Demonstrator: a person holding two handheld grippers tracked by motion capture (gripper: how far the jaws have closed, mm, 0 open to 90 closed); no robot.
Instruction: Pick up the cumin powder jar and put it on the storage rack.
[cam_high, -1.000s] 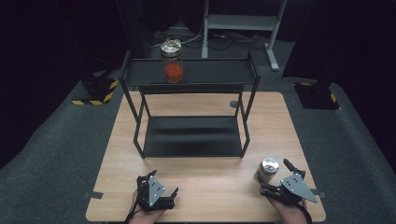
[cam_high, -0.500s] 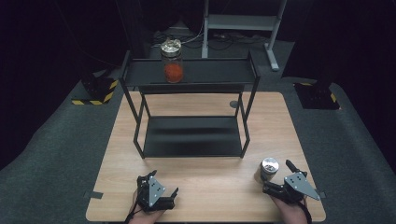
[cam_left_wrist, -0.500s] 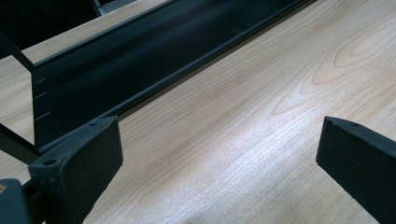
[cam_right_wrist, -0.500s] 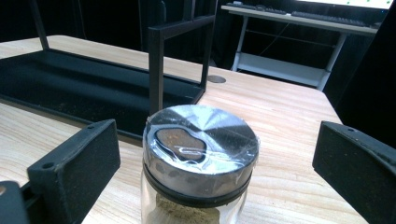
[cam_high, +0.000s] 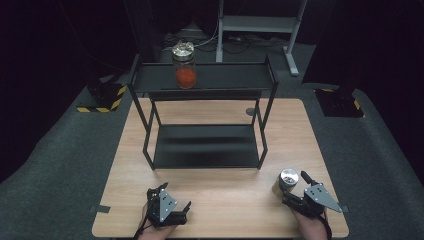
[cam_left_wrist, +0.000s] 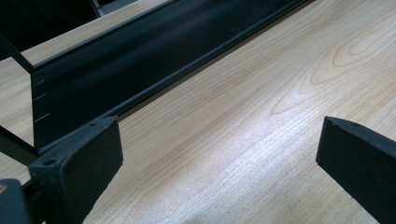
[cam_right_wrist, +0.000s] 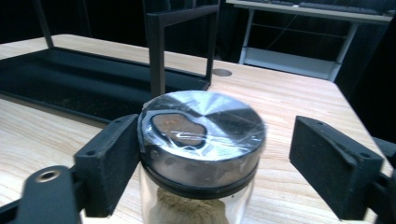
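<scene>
Jaws, right gripper (cam_right_wrist: 212, 158): just closing around silver-lidded glass jar (cam_right_wrist: 201, 154); left pad touching, right apart.
Jaws, left gripper (cam_left_wrist: 219, 154): wide, nothing between.
Surface: pale wood-grain table (cam_high: 225, 200), black metal shelf rack (cam_high: 205, 145).
Room: dark grey carpet (cam_high: 65, 165).

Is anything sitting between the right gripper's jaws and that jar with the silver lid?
Nothing visible does. The jar already stands between the jaws of the right gripper, which have just been closing: one jaw is at the lid, the other still apart.
</scene>
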